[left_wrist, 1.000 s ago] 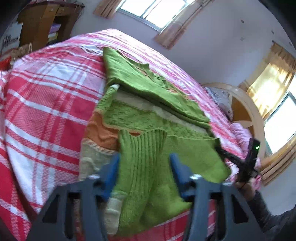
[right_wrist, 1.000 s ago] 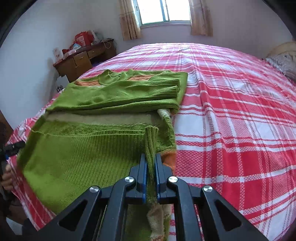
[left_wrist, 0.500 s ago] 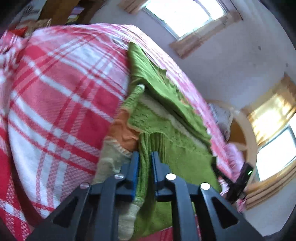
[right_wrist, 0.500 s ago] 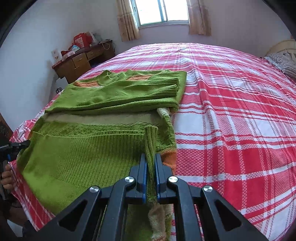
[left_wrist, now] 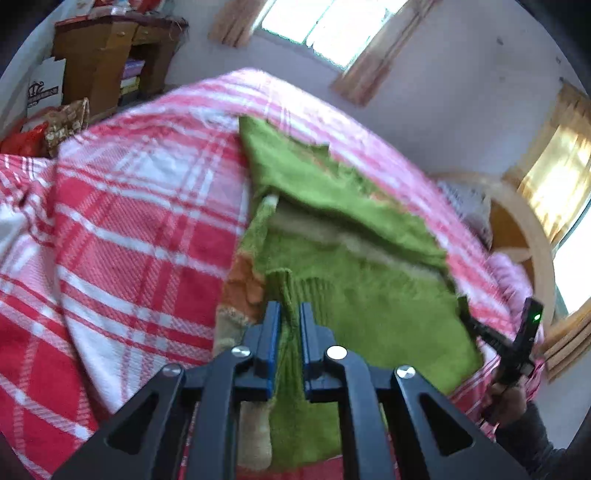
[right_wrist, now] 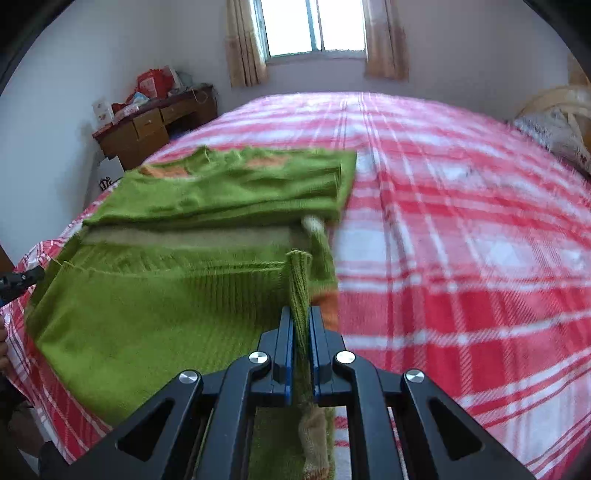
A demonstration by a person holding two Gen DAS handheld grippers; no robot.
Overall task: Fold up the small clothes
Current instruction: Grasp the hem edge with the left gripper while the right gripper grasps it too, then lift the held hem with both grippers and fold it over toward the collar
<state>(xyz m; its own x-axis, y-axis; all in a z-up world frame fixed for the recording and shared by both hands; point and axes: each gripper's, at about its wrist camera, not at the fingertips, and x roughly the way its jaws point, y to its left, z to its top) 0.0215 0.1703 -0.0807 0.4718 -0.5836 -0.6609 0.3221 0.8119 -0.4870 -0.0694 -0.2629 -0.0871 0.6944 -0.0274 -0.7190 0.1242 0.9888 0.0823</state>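
Note:
A small green knitted sweater (left_wrist: pixel 354 266) (right_wrist: pixel 155 295) with orange and cream stripes lies partly folded on the red-and-white checked bed (left_wrist: pixel 140 229) (right_wrist: pixel 461 258). Its far part is folded over, sleeves on top. My left gripper (left_wrist: pixel 289 314) is shut on a ribbed corner of the near hem, pinched upright between the blue pads. My right gripper (right_wrist: pixel 301 317) is shut on the other ribbed corner of that hem. In the left wrist view the right gripper (left_wrist: pixel 509 343) shows at the far right, held by a hand. Both frames are blurred.
A wooden desk (right_wrist: pixel 155 125) (left_wrist: pixel 107 55) with bags and boxes stands by the wall past the bed's far corner. Curtained windows (right_wrist: pixel 314 29) lie behind the bed. A curved wooden headboard (left_wrist: pixel 528 236) and pillow (right_wrist: pixel 554 129) sit at the bed's head.
My left gripper closed from open onto the ribbed hem corner, and its view has swung. The right gripper stayed shut on its corner, and the near hem has lifted slightly.

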